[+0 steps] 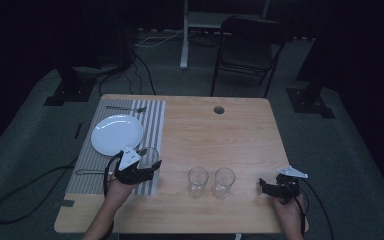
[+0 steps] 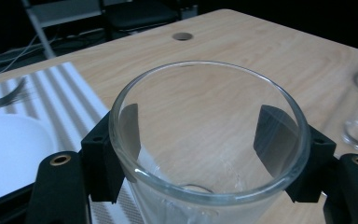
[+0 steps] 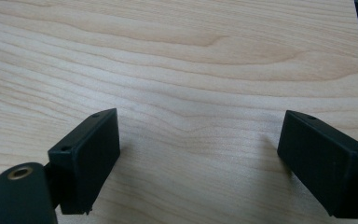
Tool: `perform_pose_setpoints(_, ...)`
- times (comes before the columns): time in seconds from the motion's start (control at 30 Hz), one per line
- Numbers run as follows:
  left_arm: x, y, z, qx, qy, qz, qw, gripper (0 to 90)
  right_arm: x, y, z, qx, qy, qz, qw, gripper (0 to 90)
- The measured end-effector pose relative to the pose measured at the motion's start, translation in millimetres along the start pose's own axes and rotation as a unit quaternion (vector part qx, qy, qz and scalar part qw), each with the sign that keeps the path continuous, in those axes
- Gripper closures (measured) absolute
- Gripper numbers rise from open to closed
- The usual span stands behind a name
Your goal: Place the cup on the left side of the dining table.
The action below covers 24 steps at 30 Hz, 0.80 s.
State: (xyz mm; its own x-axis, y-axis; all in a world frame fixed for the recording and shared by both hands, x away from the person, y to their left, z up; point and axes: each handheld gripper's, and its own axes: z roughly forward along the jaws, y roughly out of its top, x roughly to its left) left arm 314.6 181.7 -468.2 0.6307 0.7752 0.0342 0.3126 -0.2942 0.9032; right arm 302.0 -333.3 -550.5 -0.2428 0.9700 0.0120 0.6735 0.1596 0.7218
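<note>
Wooden boards of pale grain make the table (image 1: 240,130), and every place below is given from the striped placemat (image 1: 155,117) that lies on its left part. On this placemat a white plate (image 1: 116,134) is set, and beyond the plate, at the far edge of the placemat, a fork (image 1: 126,108) is laid. A second piece of cutlery (image 1: 87,172) is seen at the near edge of the placemat, but its kind cannot be told.

At the near right corner of the placemat the left gripper (image 1: 147,167) is held by the person's left hand (image 1: 117,189). Its jaws are closed around a clear glass (image 2: 205,140), one jaw on each side of the wall; in the left gripper view the black pads (image 2: 275,133) are seen pressed against the outside of the glass. Whether the glass stands on the placemat or is lifted cannot be told.

To the right of the placemat, on the bare wood, two more empty glasses (image 1: 198,182) are placed just beside each other, upright.

Well apart from the placemat, near the right edge of the table, the right gripper (image 1: 267,187) is held low over the wood. Its jaws are spread wide and nothing is held between them.
</note>
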Motion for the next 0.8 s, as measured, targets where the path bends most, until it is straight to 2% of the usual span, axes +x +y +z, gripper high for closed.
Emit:
perform_pose_setpoints(0.1,8.0,1.8,0.7,0.002,0.02,-0.005,0.9998,29.5,0.0,0.0,0.1,0.0,0.0,0.0,1.0,12.4)
perform_pose_setpoints(0.17,16.2,3.7,2.2,0.004,0.041,-0.011,0.9991,29.5,-0.1,-0.1,0.1,-0.001,0.0,0.0,1.0,12.4)
perform_pose_setpoints(0.23,19.2,4.2,2.8,0.003,0.047,-0.017,0.9987,29.5,-0.1,-0.1,0.1,-0.001,0.0,0.0,1.0,12.4)
perform_pose_setpoints(0.27,25.1,4.8,3.7,-0.001,0.054,-0.029,0.9982,29.5,-0.1,-0.1,0.1,-0.001,0.0,0.0,1.0,12.4)
perform_pose_setpoints(0.3,25.1,4.8,3.7,-0.001,0.054,-0.029,0.9982,29.5,-0.1,-0.1,0.1,-0.001,0.0,0.0,1.0,12.4)
perform_pose_setpoints(0.37,31.3,3.8,6.3,-0.004,0.072,-0.028,0.997,29.5,-0.1,-0.1,0.1,-0.001,0.0,0.0,1.0,12.4)
perform_pose_setpoints(0.63,46.0,-3.7,15.4,0.018,0.086,-0.042,0.9952,29.5,0.0,-0.1,0.1,-0.001,0.0,0.0,1.0,12.4)
perform_pose_setpoints(0.8,49.0,-9.3,19.4,0.023,0.088,-0.046,0.9948,29.5,-0.1,-0.1,0.1,-0.001,0.0,0.0,1.0,12.4)
